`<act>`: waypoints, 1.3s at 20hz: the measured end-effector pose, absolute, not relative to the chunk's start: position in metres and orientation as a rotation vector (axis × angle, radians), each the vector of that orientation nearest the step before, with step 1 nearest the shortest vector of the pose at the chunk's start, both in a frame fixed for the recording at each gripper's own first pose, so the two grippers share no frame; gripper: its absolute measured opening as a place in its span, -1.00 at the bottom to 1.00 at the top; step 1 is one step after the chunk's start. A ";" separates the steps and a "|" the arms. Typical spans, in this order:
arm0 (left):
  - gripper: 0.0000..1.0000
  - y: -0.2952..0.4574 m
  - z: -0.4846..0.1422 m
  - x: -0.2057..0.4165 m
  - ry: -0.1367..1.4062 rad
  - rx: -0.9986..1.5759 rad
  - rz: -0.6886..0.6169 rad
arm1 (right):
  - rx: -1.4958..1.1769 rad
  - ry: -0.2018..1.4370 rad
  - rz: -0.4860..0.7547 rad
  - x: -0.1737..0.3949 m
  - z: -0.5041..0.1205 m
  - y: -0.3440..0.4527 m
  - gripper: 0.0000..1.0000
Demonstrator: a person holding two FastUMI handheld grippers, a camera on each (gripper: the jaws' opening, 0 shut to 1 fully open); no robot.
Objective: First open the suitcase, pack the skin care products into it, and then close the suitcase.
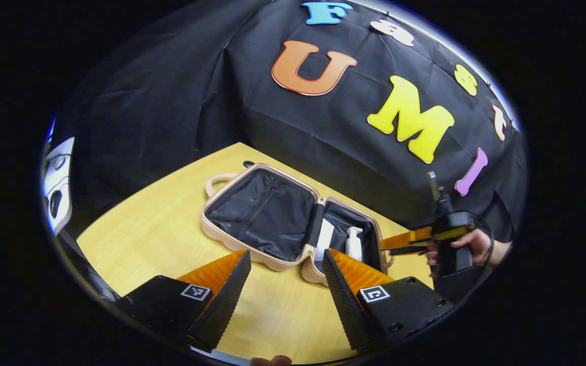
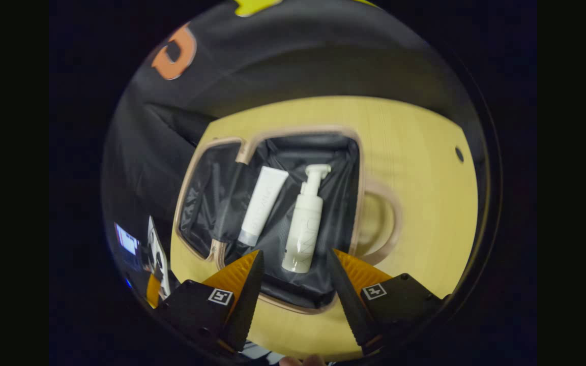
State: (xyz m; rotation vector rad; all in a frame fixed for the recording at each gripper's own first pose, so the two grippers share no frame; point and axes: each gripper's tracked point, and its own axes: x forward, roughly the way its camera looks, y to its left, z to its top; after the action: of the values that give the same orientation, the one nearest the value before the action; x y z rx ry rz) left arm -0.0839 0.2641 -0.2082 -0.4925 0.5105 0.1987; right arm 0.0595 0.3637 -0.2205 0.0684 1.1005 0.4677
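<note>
A small beige suitcase (image 1: pixel 232 241) lies open flat on the wooden table (image 1: pixel 160 223), both halves lined in black. In the right gripper view its right half (image 2: pixel 354 203) holds a white tube (image 2: pixel 263 203) and a white pump bottle (image 2: pixel 305 223) side by side. The same tube (image 1: pixel 325 235) and bottle (image 1: pixel 354 245) show in the left gripper view. My left gripper (image 1: pixel 285 264) hovers open near the suitcase's front edge, holding nothing. My right gripper (image 2: pixel 294 264) stands open above the bottle's base, apart from it. The right gripper (image 1: pixel 400 246) also appears at the far right, held by a hand (image 1: pixel 471 244).
The suitcase handle (image 2: pixel 387 223) loops out onto the table beside the packed half. A small dark hole (image 2: pixel 459 154) sits in the tabletop at the far right. A white object (image 1: pixel 59 183) stands off the table's left side. Bare wood (image 1: pixel 283 310) lies in front of the suitcase.
</note>
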 end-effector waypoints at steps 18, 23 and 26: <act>0.82 0.450 -0.299 0.032 0.445 -0.865 0.220 | -0.099 0.480 0.697 -0.016 -0.049 0.313 0.49; 0.77 0.461 -0.340 0.065 0.493 -0.942 0.207 | -0.106 0.531 0.620 -0.005 -0.062 0.298 0.49; 0.69 0.466 -0.355 0.083 0.491 -0.984 0.226 | -0.107 0.533 0.603 0.001 -0.064 0.299 0.48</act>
State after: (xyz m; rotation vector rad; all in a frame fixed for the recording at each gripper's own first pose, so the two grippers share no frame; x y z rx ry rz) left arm 0.0829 0.4658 -0.3551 -0.9841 0.4912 0.2257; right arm 0.0013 0.2990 -0.0642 -0.1072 0.5332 0.6034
